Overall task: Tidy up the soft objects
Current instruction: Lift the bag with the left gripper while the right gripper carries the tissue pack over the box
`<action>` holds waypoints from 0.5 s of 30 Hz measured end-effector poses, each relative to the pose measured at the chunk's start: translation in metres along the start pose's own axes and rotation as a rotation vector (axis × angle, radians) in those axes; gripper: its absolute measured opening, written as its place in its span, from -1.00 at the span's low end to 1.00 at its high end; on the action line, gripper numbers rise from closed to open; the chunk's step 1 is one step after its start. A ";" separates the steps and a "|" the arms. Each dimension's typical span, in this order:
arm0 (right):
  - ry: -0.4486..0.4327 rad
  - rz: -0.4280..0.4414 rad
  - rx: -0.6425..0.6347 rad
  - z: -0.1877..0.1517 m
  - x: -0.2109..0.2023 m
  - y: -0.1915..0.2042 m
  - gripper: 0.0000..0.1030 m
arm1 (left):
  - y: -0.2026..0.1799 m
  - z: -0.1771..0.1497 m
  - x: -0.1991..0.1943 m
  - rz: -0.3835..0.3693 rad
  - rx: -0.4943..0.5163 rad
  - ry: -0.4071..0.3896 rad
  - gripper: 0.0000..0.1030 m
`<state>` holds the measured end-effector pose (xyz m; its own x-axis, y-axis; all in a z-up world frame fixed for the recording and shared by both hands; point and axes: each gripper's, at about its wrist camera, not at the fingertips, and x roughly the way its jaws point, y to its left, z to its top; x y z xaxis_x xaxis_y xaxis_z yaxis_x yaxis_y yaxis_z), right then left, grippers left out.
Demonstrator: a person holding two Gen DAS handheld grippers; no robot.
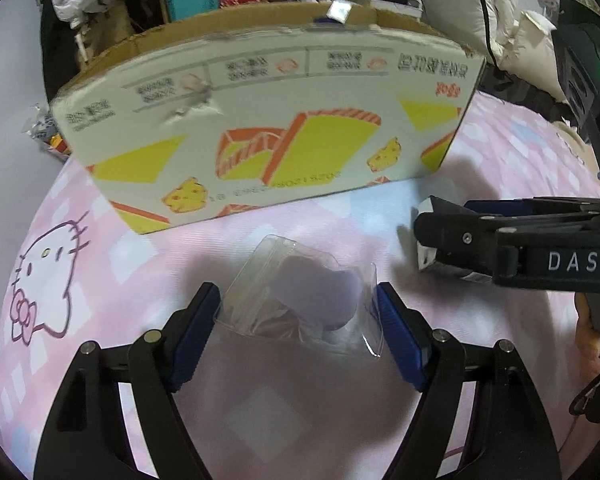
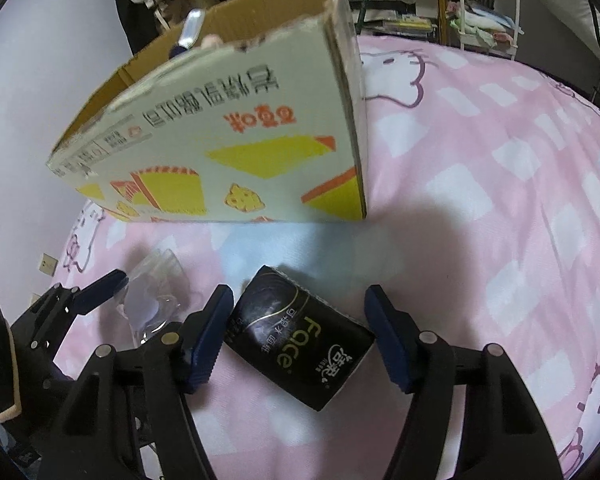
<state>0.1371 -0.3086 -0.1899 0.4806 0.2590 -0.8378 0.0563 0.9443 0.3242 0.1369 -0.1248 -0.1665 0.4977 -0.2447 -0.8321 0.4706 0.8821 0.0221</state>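
Pouch [image 1: 300, 300]: clear, crinkled, lilac-filled.

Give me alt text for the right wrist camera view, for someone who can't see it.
The right gripper, open, straddles a black tissue pack lying on a pink Hello Kitty bedsheet. Behind stands an open cardboard box; at left, the left gripper brackets a clear plastic pouch.

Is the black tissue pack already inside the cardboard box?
No, the black tissue pack lies on the pink bedsheet between the right tool's open fingers, outside the cardboard box.
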 end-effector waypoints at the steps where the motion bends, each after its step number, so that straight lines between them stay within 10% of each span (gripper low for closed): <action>1: -0.008 0.003 -0.003 0.001 -0.003 -0.001 0.38 | 0.001 0.000 -0.003 0.009 -0.007 -0.008 0.51; 15: -0.324 0.053 -0.106 -0.002 -0.091 0.026 0.38 | 0.019 0.007 -0.087 0.109 -0.053 -0.223 0.51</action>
<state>0.0928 -0.3077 -0.1059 0.7343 0.2465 -0.6325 -0.0595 0.9515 0.3017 0.1078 -0.0901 -0.0898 0.6945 -0.2247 -0.6835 0.3694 0.9266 0.0708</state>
